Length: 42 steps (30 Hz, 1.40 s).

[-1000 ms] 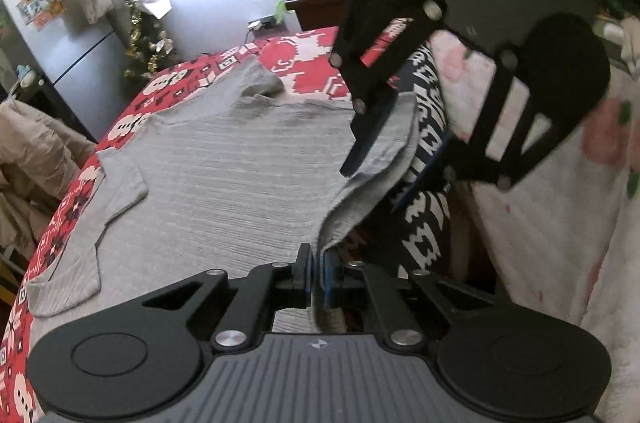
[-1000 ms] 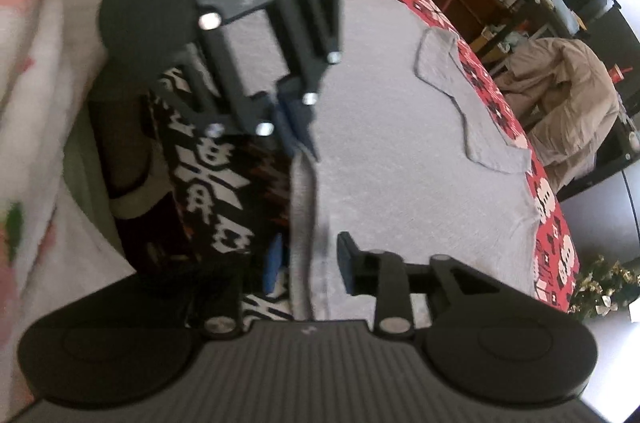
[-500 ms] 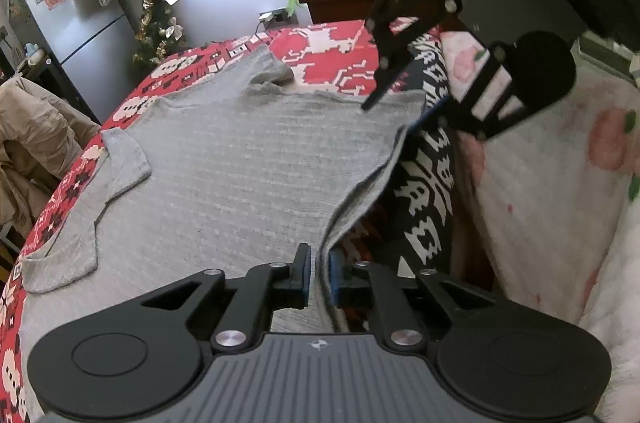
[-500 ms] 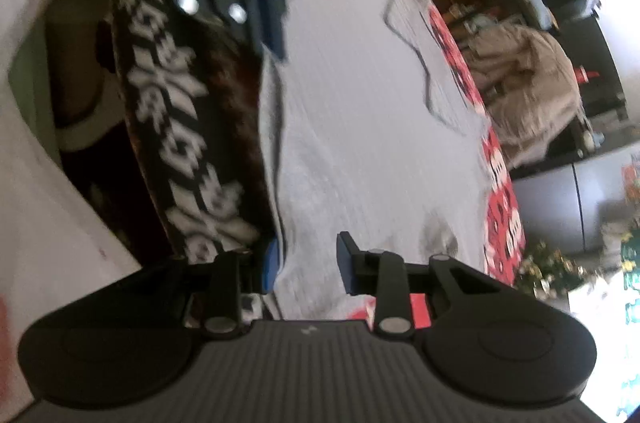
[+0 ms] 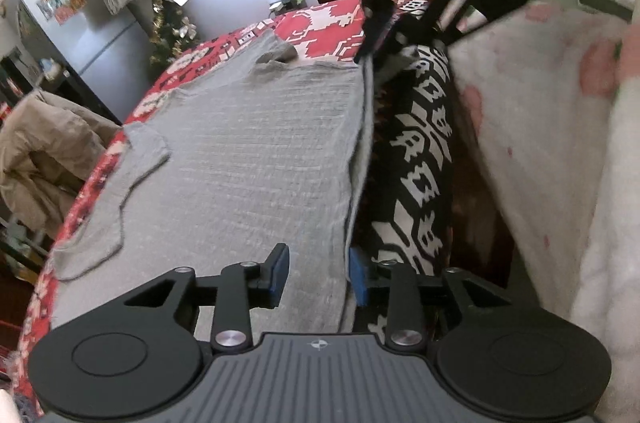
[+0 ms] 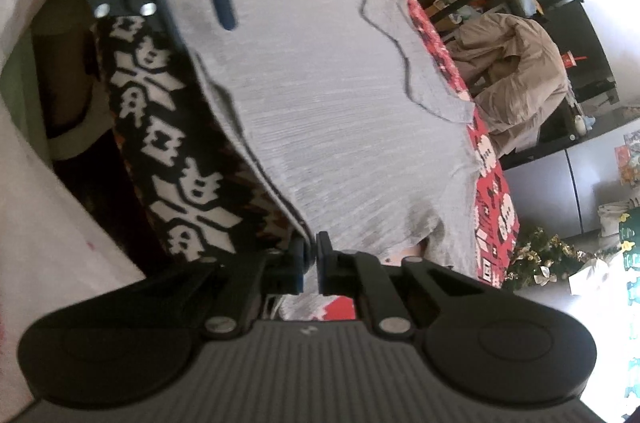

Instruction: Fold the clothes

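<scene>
Since a second ago the two grippers are swapping roles: the left gripper, then pinched shut on the near edge of the grey ribbed knit shirt, is now standing wide open, its blue-padded fingers straddling that edge without clamping it, while the right gripper, open before, is now closing narrowly on the same hem at its own end. In the right wrist view its jaws are sitting almost together with the grey fabric edge running into the slim gap, so it is holding the shirt. In the left wrist view that gripper is showing at the far end, blurred, meeting the far corner of the hem.

The shirt is lying spread flat over the red and white patterned cloth covering the table, with one short sleeve folded inward on the left and the other bunching at the far side. Its right edge is hanging over the table's side, just beside a black and white patterned fabric draping downward. Further right, a white fabric with pink flowers is filling the frame. A beige jacket is lying heaped well apart from the shirt
</scene>
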### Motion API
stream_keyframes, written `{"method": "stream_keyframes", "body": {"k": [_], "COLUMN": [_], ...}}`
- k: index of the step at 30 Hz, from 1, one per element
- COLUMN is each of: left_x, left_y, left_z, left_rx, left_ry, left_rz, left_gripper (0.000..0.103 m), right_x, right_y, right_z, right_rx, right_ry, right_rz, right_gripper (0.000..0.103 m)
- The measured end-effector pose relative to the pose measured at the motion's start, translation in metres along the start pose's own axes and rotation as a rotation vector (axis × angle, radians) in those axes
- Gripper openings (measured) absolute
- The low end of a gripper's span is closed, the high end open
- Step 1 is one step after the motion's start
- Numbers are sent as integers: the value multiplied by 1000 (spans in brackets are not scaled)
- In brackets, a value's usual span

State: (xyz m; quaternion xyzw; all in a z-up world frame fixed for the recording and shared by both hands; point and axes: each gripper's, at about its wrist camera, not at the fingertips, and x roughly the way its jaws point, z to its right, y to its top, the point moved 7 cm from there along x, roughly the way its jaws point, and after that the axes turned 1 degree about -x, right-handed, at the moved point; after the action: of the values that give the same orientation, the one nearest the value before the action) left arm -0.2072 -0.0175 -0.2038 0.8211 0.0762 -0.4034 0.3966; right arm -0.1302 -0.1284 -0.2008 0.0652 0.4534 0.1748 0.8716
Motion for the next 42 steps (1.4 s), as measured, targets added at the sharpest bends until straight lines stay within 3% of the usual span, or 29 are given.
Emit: {"method": "stream_keyframes", "body": {"k": [7,16,25,26,32,40,42], "left_x": [-4,-19,-30,-31,-28,-38,-40], "left_y": [-3,-26,-50,-51,-58,-56,-56], "left_z": [3,-1,-5,-5,-5,-17,-21], "left_rx": [14,93,156,159,168,79,57], "left_ry": [70,186,211,209,204,232,243], "left_rz": [-7,-60,-117,-118,-135,-103,-100], "left_gripper": [40,40,40,39,6,3,3], "right_x": [-7,-3,1,1,4,5,4], "right_y": [3,3,5,5,-2,-16,-19], "right_z": [26,40,33,33,25,8,7], "right_rx": [74,145,138,137,134,156,174], "right_ry": [-10,16,29,32,46,68,70], "right_rz": [12,16,17,16,-8,-46,-45], "right_gripper": [6,6,6,6,7,10,4]}}
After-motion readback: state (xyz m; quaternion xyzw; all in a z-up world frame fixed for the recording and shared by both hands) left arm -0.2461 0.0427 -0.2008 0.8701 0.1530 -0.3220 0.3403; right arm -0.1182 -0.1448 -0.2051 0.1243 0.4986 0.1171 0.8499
